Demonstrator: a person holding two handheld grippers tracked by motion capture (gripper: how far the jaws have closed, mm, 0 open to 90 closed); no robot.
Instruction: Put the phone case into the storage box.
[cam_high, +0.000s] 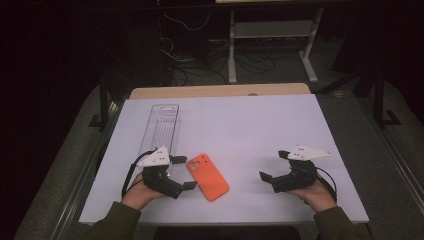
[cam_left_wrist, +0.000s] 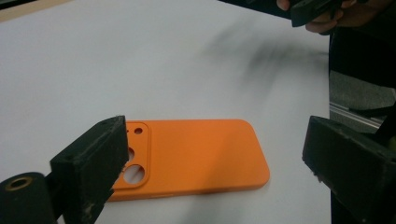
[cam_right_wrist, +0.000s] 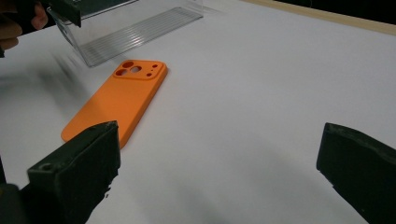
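Two sleeved forearms are entering at the near edge of the white desk (cam_high: 260, 125), each hand holding a pair of tongs. On the near left, the left tongs (cam_high: 184, 172) are lying low over the desk with their jaws standing wide apart, gripping nothing; they are pointing right toward the orange phone case (cam_high: 208, 176), which is lying flat just beside their tips. In the left gripper view the orange phone case (cam_left_wrist: 196, 156) is sitting between the two spread black jaws, camera cut-outs toward the left jaw, and I cannot tell whether that jaw is touching its edge.

On the near right, the right tongs (cam_high: 272, 167) are also gaping open and empty, pointing left, well apart from the case. From the right gripper view the orange phone case (cam_right_wrist: 119, 98) is resting beyond the left jaw, its cut-out end pointing away toward a clear plastic tray (cam_right_wrist: 135, 30).

That clear plastic tray (cam_high: 162, 127) is lying lengthwise on the left part of the desk, running from just behind the left tongs toward the far edge. Beyond the desk, a strip of wooden board (cam_high: 220, 91) is showing along the far edge.
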